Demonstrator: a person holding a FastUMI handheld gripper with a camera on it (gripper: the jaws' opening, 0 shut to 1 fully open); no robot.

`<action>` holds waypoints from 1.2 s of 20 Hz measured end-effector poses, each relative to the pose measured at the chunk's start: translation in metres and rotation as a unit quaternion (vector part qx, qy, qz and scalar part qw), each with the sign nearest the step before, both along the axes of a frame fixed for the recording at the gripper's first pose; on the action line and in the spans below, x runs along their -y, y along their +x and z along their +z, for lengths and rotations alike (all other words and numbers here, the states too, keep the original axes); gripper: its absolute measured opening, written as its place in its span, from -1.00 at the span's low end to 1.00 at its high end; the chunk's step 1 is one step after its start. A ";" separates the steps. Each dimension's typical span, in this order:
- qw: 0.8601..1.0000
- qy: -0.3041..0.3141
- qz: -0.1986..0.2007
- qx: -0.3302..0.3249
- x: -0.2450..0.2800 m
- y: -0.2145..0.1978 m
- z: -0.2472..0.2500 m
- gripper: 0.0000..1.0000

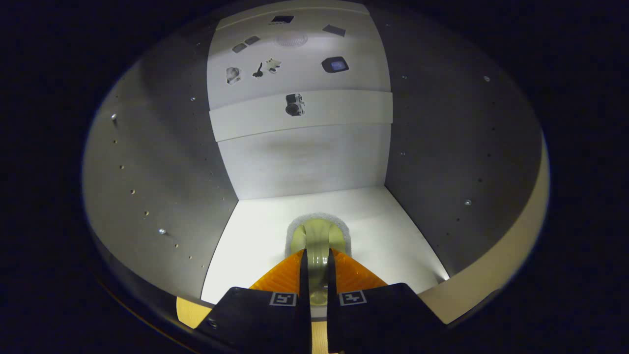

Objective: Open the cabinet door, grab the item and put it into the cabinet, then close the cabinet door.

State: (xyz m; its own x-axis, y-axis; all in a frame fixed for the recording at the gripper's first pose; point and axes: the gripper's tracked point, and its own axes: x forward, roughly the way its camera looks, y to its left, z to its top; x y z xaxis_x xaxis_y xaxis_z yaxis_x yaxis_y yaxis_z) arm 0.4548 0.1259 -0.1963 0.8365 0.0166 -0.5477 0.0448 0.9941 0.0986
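Claw [314, 268] clamped on sponge [318, 235], inside cabinet [162, 162].

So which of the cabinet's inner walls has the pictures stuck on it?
The back wall, straight ahead beyond the gripper shut on the pale green item. Small stickers sit on its upper part; the grey side walls show only small holes.

Pale green item [318, 241]: only its rounded far end shows just ahead of the claw [314, 265]; the rest hidden between the closed-in fingers, so full shape unclear. Whether both fingers actually press it — looks so, contact faces not visible. Item's underside against the cabinet floor [383, 231] hidden; touching or lifted, cannot tell. Far beyond the claw, small dark shapes [294, 104] on the back panel [304, 162]: too small and blurred to identify. Cabinet side walls [162, 162] fade into dark.
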 end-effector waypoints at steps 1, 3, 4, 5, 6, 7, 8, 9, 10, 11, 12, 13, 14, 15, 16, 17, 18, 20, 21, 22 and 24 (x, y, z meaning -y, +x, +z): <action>1.000 0.003 -0.003 0.002 -0.002 0.007 -0.002 -0.67; 1.000 0.009 -0.017 0.009 0.000 0.021 0.000 -0.64; 1.000 0.012 -0.025 0.011 0.002 0.027 -0.001 -0.62; 0.999 0.016 -0.031 0.010 0.003 0.031 -0.001 -0.60; 0.999 0.023 -0.037 0.010 0.004 0.035 -0.003 -0.58; 0.999 0.032 -0.037 0.007 0.003 0.035 -0.004 -0.56; 0.999 0.034 -0.040 0.006 0.004 0.036 -0.004 -0.43; 0.998 0.032 -0.044 0.007 0.006 0.038 -0.005 -0.30; 0.998 0.031 -0.048 0.012 0.009 0.038 -0.002 -0.16; 0.998 0.034 -0.053 0.017 0.010 0.038 0.002 0.02; 0.997 0.040 -0.060 0.024 0.013 0.039 0.007 0.21; 0.996 0.045 -0.067 0.032 0.016 0.038 0.014 0.40; 0.995 0.050 -0.071 0.041 0.018 0.039 0.020 0.59; 0.995 0.051 -0.075 0.050 0.022 0.036 0.027 0.78; 0.994 0.051 -0.073 0.060 0.023 0.035 0.035 0.96; 0.994 0.048 -0.069 0.071 0.024 0.030 0.043 0.97; 0.994 0.041 -0.064 0.084 0.024 0.024 0.051 0.96; 0.992 0.020 -0.054 0.116 0.026 0.010 0.073 0.96; 0.990 0.012 -0.050 0.133 0.026 0.001 0.086 0.96; 0.988 0.007 -0.045 0.148 0.025 -0.011 0.098 0.96; 0.983 -0.002 -0.033 0.181 0.021 -0.037 0.124 0.96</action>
State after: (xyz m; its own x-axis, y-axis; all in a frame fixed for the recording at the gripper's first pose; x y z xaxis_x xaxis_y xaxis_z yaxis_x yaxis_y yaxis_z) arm 0.4180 0.1049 -0.0720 0.9759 -0.0461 -0.2133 0.0721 0.9906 0.1162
